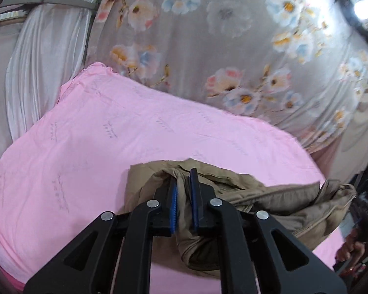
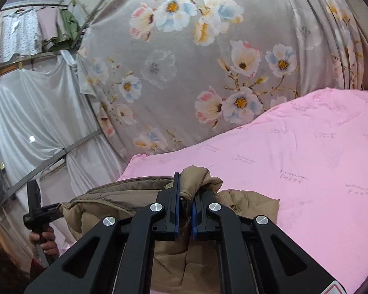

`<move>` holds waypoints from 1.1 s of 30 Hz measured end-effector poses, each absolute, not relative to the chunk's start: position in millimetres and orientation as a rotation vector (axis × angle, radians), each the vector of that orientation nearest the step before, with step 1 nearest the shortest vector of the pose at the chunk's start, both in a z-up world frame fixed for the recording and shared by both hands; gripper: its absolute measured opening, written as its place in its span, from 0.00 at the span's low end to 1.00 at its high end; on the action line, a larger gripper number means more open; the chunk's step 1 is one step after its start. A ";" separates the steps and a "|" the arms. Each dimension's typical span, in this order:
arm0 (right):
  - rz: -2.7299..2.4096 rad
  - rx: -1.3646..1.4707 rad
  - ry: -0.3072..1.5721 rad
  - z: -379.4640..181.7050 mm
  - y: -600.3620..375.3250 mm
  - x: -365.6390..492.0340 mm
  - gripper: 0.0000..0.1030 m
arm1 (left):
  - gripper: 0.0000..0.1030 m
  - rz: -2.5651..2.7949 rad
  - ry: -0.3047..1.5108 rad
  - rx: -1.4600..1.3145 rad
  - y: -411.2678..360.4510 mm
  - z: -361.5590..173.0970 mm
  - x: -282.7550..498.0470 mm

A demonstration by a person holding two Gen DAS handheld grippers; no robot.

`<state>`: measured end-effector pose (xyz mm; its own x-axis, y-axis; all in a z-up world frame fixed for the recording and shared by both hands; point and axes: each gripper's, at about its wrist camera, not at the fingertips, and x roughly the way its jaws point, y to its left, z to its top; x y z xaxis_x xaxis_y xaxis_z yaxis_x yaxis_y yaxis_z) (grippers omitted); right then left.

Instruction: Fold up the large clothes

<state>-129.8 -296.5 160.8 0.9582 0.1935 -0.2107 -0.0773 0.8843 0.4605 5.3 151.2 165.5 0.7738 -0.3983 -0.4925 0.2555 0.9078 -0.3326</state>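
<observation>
- Pink sheet (image 1: pixel 85 134) covered the bed, with a floral curtain (image 2: pixel 184 73) hanging behind it.
- Tan padded jacket (image 1: pixel 269 196) lay bunched at the sheet's near edge.
- Left gripper (image 1: pixel 183 186) was clamped on a jacket fold.
- Right gripper (image 2: pixel 185 191) pinched another bunched fold of it.

Jacket (image 1: pixel 269 196) lower part hidden behind left gripper (image 1: pixel 183 183) frame; print on pink sheet (image 2: pixel 306 152) too small to read (right view likewise).
</observation>
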 end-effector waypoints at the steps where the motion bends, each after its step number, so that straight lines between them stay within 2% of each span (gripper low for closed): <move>1: 0.127 0.498 0.266 151.3 -305.6 -106.4 0.06 | 0.10 -0.340 0.608 -0.231 142.9 156.6 24.4; 7: 0.023 0.556 0.356 102.9 -325.4 -23.1 0.09 | 0.11 -0.211 0.715 -0.128 96.6 91.2 116.2; 13: -0.046 0.612 0.437 52.7 -339.8 20.3 0.12 | 0.16 -0.177 0.776 -0.068 73.1 36.2 161.1; 18: 0.014 0.764 0.424 36.6 -360.5 21.2 0.21 | 0.22 -0.231 0.785 -0.192 90.2 31.8 171.6; 19: 0.039 0.793 0.412 37.9 -363.8 18.0 0.25 | 0.25 -0.242 0.776 -0.202 91.9 34.8 169.3; 21: 0.074 0.849 0.365 45.6 -371.3 4.0 0.43 | 0.33 -0.247 0.758 -0.196 96.7 41.9 164.8; 22: 0.083 0.860 0.333 52.6 -374.9 -6.6 0.52 | 0.47 -0.218 0.738 -0.178 101.6 47.4 160.2; 23: 0.096 0.865 0.305 60.4 -377.2 -17.0 0.53 | 0.62 -0.211 0.706 -0.181 108.0 53.8 154.6; 26: 0.031 0.768 0.280 92.4 -372.4 -42.3 0.53 | 0.65 -0.180 0.620 -0.143 125.0 76.2 133.8; 29: -0.104 0.526 0.304 121.5 -336.7 -53.8 0.51 | 0.64 -0.153 0.574 -0.092 128.1 100.2 114.0; 30: -0.137 0.446 0.327 125.4 -320.2 -50.7 0.47 | 0.64 -0.167 0.563 -0.077 123.4 107.0 108.1; 32: -0.160 0.296 0.396 125.7 -282.6 -34.3 0.27 | 0.62 -0.203 0.566 -0.036 102.2 115.8 98.7; 33: -0.157 0.234 0.433 120.4 -264.6 -23.7 0.23 | 0.61 -0.229 0.578 -0.016 89.4 116.4 95.9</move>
